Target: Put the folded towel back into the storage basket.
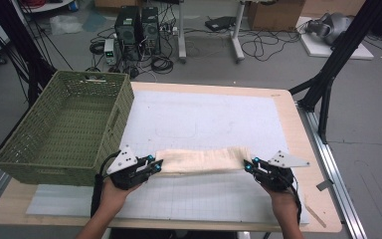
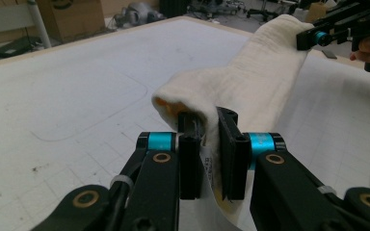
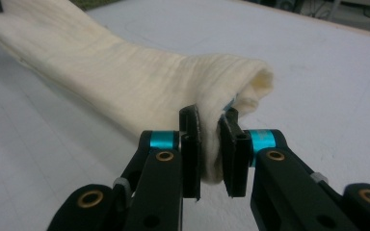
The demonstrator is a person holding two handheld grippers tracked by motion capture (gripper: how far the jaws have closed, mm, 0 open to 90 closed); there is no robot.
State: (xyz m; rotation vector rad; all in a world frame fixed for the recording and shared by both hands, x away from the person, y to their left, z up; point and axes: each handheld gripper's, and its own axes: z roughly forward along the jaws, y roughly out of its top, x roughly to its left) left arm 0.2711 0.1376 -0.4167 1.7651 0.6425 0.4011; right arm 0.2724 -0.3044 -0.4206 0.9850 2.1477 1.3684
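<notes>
Cream cloth is what I have in both hands: a long folded towel, soft and thick, held by its two ends low in the centre of the high view. My left gripper is clamped on the end at the lower left; in the left gripper view the black jaws pinch several bunched layers, with a small tag or label caught between them. My right gripper is closed on the other end, and in its own view the fabric rolls over above the jaws into a loose lip that I am not holding.

That lip is my first worry. I judge I have only the lower layers on the right, so a pull or lift could let the outer fold slide free and the towel fall open. A tug from one hand alone could drag the cloth out of the other.

Between my hands the towel lies or hangs just over the white mat, sagging a little; I cannot tell whether its middle touches. Dragging it would likely rumple it.

Farther off, at the upper left, the green woven basket stands on the table's edge, partly overhanging. A careless swing could snag the towel on its rim.
</notes>
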